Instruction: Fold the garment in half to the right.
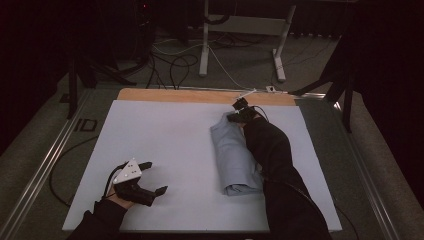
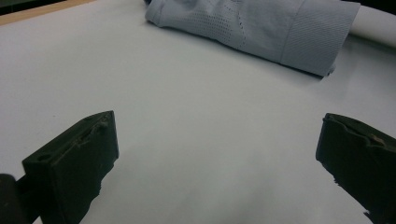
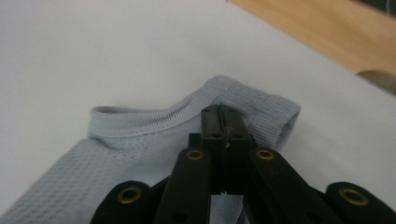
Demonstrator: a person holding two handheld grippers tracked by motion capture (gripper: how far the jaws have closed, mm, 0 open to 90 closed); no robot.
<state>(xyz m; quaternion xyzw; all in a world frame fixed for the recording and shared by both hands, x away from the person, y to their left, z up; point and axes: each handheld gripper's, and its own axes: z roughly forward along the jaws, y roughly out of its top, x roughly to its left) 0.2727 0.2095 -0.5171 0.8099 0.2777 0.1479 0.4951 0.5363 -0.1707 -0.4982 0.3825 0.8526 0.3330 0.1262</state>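
Pale blue knit fabric, a folded garment (image 1: pixel 235 155), serves as our landmark: it lies as a long bundle on the white sheet (image 1: pixel 165 145) that covers the table, right of the sheet's middle, its far end close to the bare wooden strip (image 1: pixel 200 95) along the back edge. At that far end we see the right gripper (image 1: pixel 239 116), reached forward over the bundle with the dark sleeve (image 1: pixel 272 160) lying along the garment's right side. In the right gripper view the jaws stand pressed together with a ribbed hem of the garment (image 3: pixel 261 112) just around and beyond their tips, and a strip of fabric shows below them; we judge them clamped on a fold of the cloth, though the pinched layer itself is hidden. The left gripper (image 1: pixel 145 177) rests well to the left of the garment, near the sheet's front edge, its jaws wide apart and holding nothing; in the left gripper view the garment (image 2: pixel 252 32) lies beyond the gap, with bare sheet between. We read the step as folding or rolling the bundle from its far end. The next move, in our judgement, calls for drawing the pinched end back over the bundle while keeping the layers aligned, perhaps with the left gripper brought in to steady the near end.
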